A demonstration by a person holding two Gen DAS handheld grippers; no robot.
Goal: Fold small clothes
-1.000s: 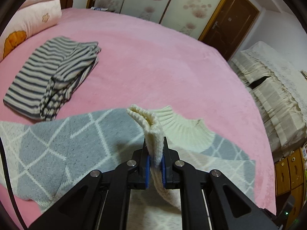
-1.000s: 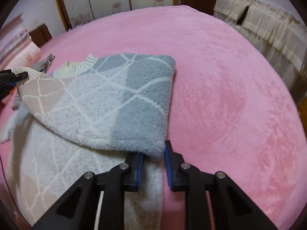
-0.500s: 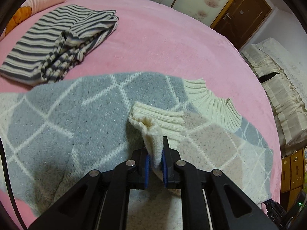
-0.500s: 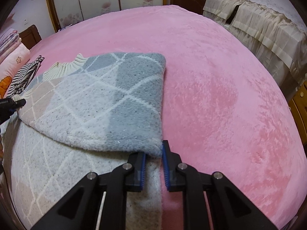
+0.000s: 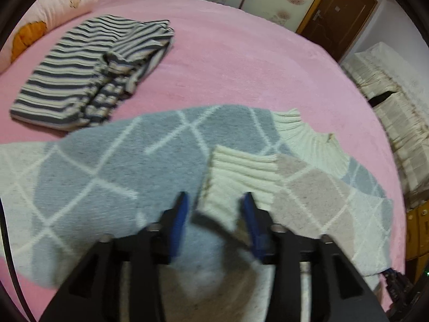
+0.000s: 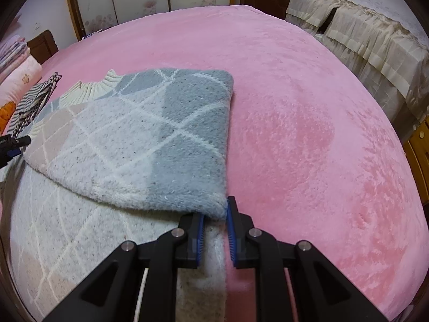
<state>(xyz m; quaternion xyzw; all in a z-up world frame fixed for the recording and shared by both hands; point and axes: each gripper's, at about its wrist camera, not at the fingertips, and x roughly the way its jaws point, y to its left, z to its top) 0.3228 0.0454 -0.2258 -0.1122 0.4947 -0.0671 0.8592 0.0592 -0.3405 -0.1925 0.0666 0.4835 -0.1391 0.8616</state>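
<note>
A grey and cream diamond-pattern sweater lies on the pink bed. Its sleeve is folded across the body, and the ribbed cream cuff rests flat on it. My left gripper is open, its blue pads either side of the cuff and apart from it. In the right wrist view the folded sleeve lies over the sweater body. My right gripper is shut on the sleeve's folded edge at the sweater's right side. The left gripper's tip shows at the far left.
A folded striped garment lies on the pink bed beyond the sweater. Pillows are at the far left. A cream-draped piece of furniture stands past the bed's right edge.
My left gripper has lowered the cuff onto the sweater and opened, letting it go. My right gripper has stayed shut on the sleeve's edge.
</note>
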